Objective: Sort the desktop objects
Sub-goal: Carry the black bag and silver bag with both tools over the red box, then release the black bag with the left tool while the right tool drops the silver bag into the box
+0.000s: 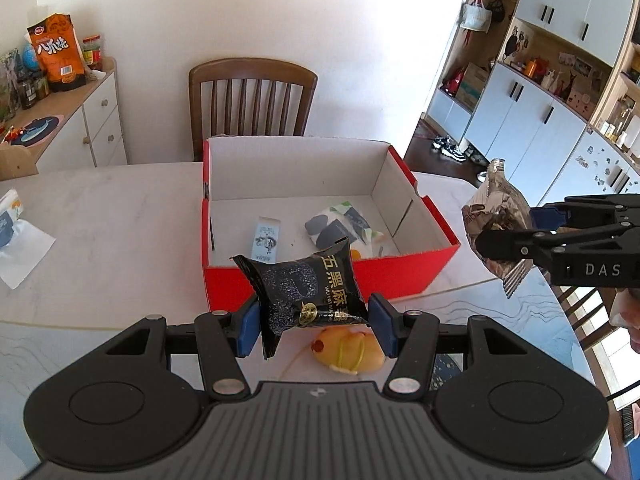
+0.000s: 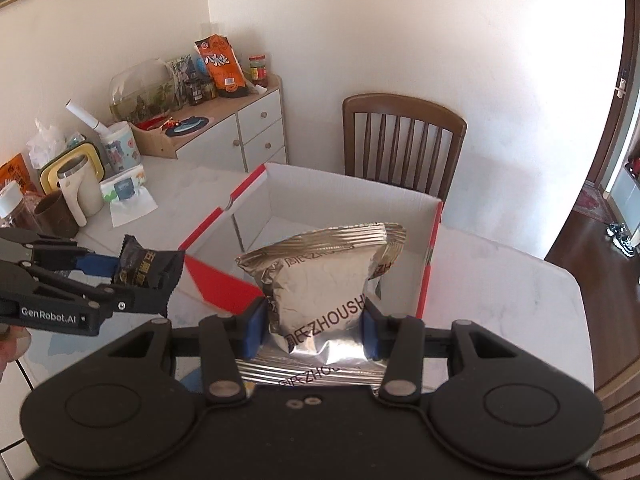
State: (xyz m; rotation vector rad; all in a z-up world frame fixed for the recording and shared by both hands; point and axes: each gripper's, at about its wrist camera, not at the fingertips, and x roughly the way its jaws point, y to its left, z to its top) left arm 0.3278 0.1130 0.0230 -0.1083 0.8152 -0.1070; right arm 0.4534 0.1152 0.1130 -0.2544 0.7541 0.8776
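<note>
**Black packet and silver pouch both held above the table, near the red box**

Black snack packet [image 1: 310, 292] with gold lettering sits clamped between the blue pads [image 1: 249, 326] of the left gripper [image 1: 316, 326]; jaws about half open, pressing on both sides of the packet. Packet is tilted and clear of the table surface, just short of the near wall of the red cardboard box [image 1: 332, 278].

Silver foil pouch [image 2: 320, 300], printed "ZHOUSH…", is gripped the same way by the right gripper [image 2: 314, 330], jaws a little under half open, pads squeezing the pouch's lower half. In the right wrist view it hangs in front of the box's open top [image 2: 434, 240], toward the box's right side.

Inside the box, on its white floor: a small upright card packet [image 1: 266, 240] and a grey-green patterned packet [image 1: 340, 224].

On the marble table [image 1: 100, 240], below the left gripper: a yellow toy [image 1: 348, 354] with a red spot. Tissue pack [image 1: 10, 224] lies at the table's left edge. Wooden chair [image 1: 252, 100] stands behind the far edge.
</note>
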